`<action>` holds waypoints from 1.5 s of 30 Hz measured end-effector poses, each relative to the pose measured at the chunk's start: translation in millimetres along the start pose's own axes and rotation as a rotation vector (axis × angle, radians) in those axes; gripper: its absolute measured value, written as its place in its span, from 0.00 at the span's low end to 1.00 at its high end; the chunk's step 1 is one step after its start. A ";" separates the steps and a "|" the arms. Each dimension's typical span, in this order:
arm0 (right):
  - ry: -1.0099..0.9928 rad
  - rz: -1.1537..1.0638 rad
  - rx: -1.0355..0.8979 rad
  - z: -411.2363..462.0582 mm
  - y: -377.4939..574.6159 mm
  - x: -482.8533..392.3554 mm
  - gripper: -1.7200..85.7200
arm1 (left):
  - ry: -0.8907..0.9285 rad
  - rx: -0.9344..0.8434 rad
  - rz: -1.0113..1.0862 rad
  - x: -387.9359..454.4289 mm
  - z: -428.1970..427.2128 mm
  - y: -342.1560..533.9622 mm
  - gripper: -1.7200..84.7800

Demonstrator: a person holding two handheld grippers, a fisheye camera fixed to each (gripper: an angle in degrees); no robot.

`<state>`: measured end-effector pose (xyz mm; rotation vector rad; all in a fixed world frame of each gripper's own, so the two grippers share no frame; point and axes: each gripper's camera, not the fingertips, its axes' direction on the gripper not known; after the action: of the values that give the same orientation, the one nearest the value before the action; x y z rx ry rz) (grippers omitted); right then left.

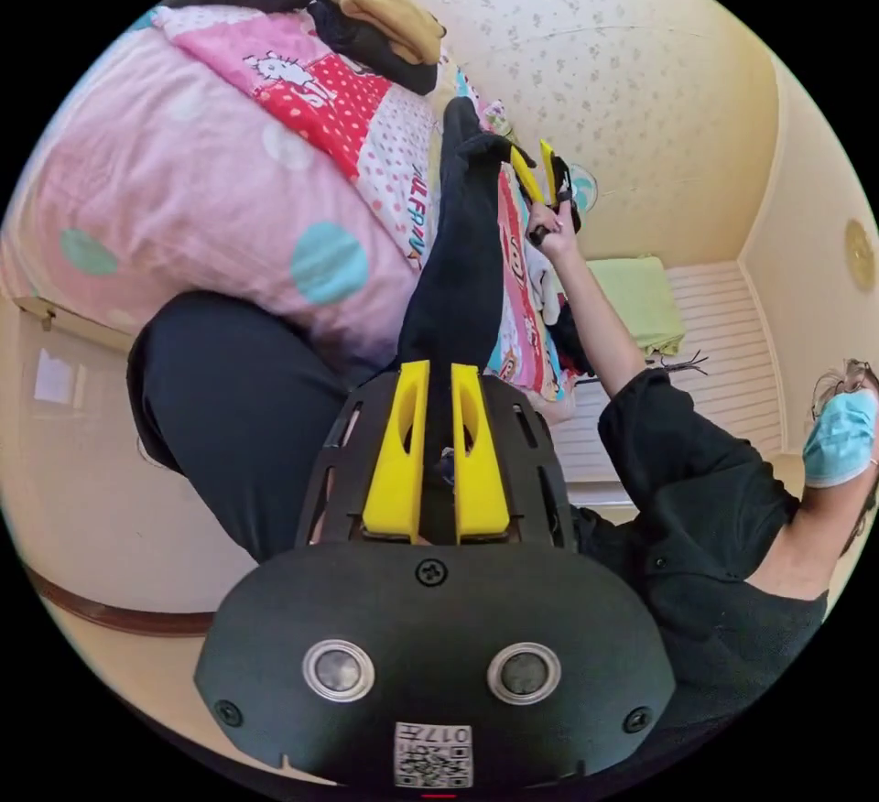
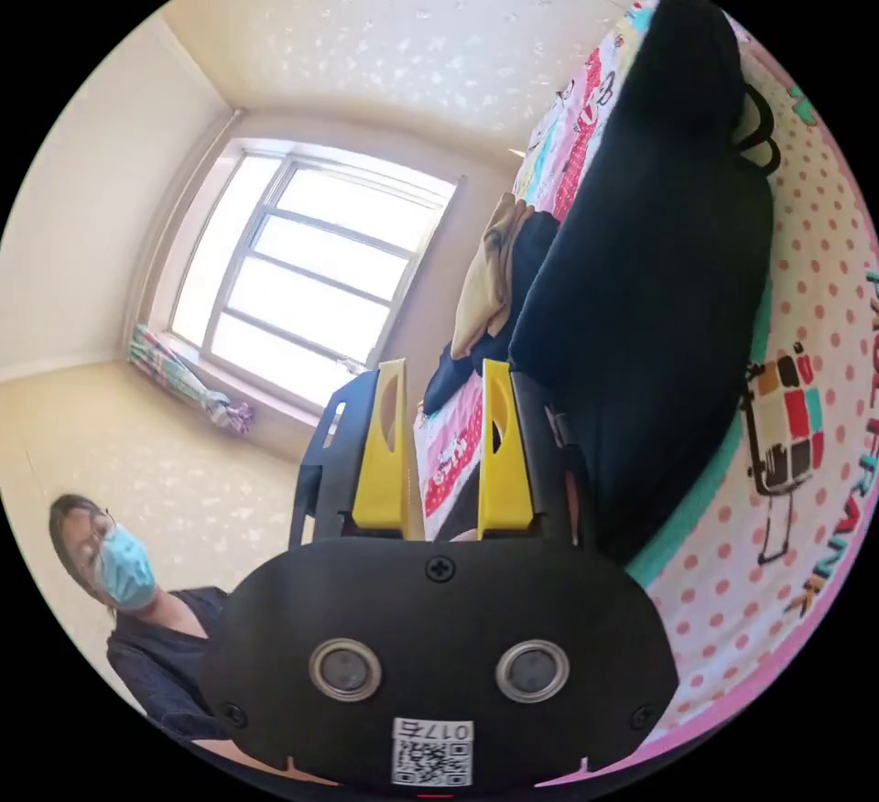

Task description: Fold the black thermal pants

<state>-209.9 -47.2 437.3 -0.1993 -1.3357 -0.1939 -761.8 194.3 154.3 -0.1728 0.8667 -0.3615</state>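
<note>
Fabric of the black thermal pants [image 1: 458, 289] runs straight out from between the yellow jaws of the left gripper [image 1: 438, 376], which stand close together and pinch the cloth between them. From those jaws the pants stretch taut, away over the patterned bedspread [image 1: 357, 120], to the right gripper [image 1: 536, 166] far ahead, where a hand [image 1: 554, 230] holds that tool up and its yellow jaws meet the other end of the garment. Beyond and to the left of the left gripper's jaws, a stack of folded clothes [image 1: 385, 19] sits on the bedspread. In the right gripper view, the pants [image 2: 659, 289] lie as a broad dark mass just right of that gripper's [image 2: 442, 436] jaws, spreading over the dotted bedspread [image 2: 806, 308]; a gap shows between the jaw tips, and I cannot tell whether they grip the cloth. A window [image 2: 302, 280] lies ahead to the left.
</note>
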 end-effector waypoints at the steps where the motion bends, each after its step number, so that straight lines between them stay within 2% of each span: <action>1: 0.083 -0.046 -0.043 0.1 22.5 -15.5 0.16 | -0.011 0.030 0.016 3.8 -1.0 -1.2 0.09; 3: 0.194 -0.087 -0.091 8.6 58.7 -33.6 0.16 | -0.031 0.125 0.097 22.8 3.9 -11.5 0.11; 5: 0.238 -0.098 -0.118 25.1 93.1 -44.6 0.16 | -0.052 0.144 0.171 39.3 20.6 -25.6 0.12; 7: 0.263 -0.058 -0.137 54.7 128.8 -50.1 0.16 | -0.105 0.090 0.186 50.0 51.6 -43.7 0.13; 9: 0.306 -0.059 -0.104 75.0 147.5 -56.9 0.16 | -0.214 -0.092 0.144 57.4 102.8 -65.4 0.12; 10: 0.361 -0.082 -0.056 81.5 155.0 -66.8 0.16 | -0.242 -0.107 0.135 59.7 111.1 -67.7 0.12; 12: 0.417 -0.097 -0.106 95.0 156.3 -77.0 0.14 | -0.277 -0.103 0.093 70.5 120.6 -69.0 0.10; 13: 0.398 -0.105 -0.143 99.3 155.3 -83.0 0.11 | -0.274 -0.106 0.089 72.9 121.1 -68.5 0.10; 16: 0.329 -0.091 -0.081 73.1 154.3 -104.5 0.06 | -0.214 -0.111 0.107 88.1 115.7 -57.9 0.06; 18: 0.296 -0.043 -0.038 55.3 155.7 -112.9 0.06 | -0.152 -0.111 0.216 111.6 108.0 -44.7 0.04; 20: 0.367 -0.001 -0.082 66.0 159.7 -111.1 0.06 | -0.141 -0.127 0.238 120.9 114.5 -35.2 0.04; 22: 0.543 -0.045 -0.264 101.5 164.0 -92.9 0.07 | -0.269 -0.140 0.208 119.0 131.1 -28.6 0.04; 23: 0.514 -0.025 -0.230 98.3 164.9 -89.7 0.07 | -0.324 -0.130 0.187 116.6 139.2 -25.5 0.05; 25: 0.320 0.014 -0.184 78.3 164.0 -84.7 0.10 | -0.272 -0.116 0.140 118.3 138.2 -24.5 0.06; 26: 0.292 0.023 -0.176 73.8 164.7 -83.3 0.11 | -0.259 -0.088 0.137 124.4 131.6 -23.6 0.06; 29: 0.278 0.058 -0.029 54.1 181.1 -70.4 0.16 | -0.274 0.065 0.207 149.8 108.1 -19.4 0.07; 31: 0.160 0.108 0.004 55.2 184.8 -50.7 0.17 | -0.232 0.126 0.296 163.1 103.7 -22.4 0.08; 34: 0.157 0.139 0.025 62.8 179.2 -42.1 0.18 | -0.238 0.116 0.356 170.1 121.1 -44.9 0.12; 37: 0.165 0.153 0.093 73.2 182.3 -48.6 0.20 | -0.365 0.053 0.284 157.2 157.1 -72.5 0.13; 40: 0.185 0.133 0.101 86.7 178.7 -52.3 0.22 | -0.365 -0.098 0.218 136.8 201.8 -88.0 0.15; 42: 0.236 0.127 0.061 96.9 169.2 -44.8 0.20 | -0.406 -0.050 0.230 142.8 209.0 -79.2 0.17; 43: 0.233 0.149 0.042 100.6 162.1 -34.5 0.16 | -0.424 -0.039 0.237 146.2 210.7 -76.0 0.17; 45: 0.085 0.217 -0.015 100.9 149.6 -15.3 0.11 | -0.458 -0.028 0.245 158.1 217.4 -65.7 0.14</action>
<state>-270.4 123.5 439.8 -0.3430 -1.2184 -0.0291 -516.7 74.3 199.7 -0.1643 0.4325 -0.0728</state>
